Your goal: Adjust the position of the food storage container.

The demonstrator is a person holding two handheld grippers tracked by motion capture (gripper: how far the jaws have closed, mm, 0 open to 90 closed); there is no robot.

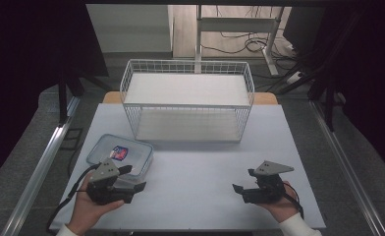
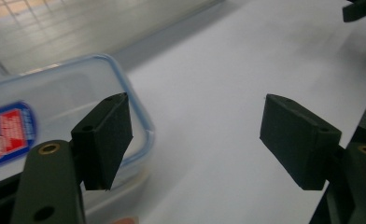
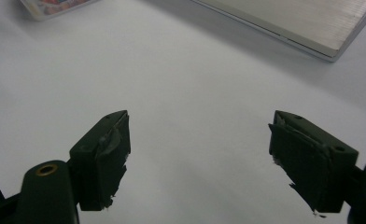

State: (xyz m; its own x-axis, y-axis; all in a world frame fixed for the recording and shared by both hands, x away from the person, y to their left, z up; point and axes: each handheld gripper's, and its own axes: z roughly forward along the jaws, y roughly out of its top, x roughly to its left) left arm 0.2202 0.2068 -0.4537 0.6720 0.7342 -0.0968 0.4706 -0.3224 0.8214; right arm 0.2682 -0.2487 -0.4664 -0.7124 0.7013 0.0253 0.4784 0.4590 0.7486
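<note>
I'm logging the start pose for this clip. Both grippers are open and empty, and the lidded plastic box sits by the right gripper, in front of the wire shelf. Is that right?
One thing is off: the plastic box sits by the left gripper, not the right gripper, as the high view shows. The rest stands: both grippers are open and empty, and the box is in front of the wire shelf.

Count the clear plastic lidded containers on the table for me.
1. The clear plastic container with a blue-rimmed lid and red-blue label sits at the table's near left, by the left gripper. Nothing shows inside the white wire shelf rack.
</note>
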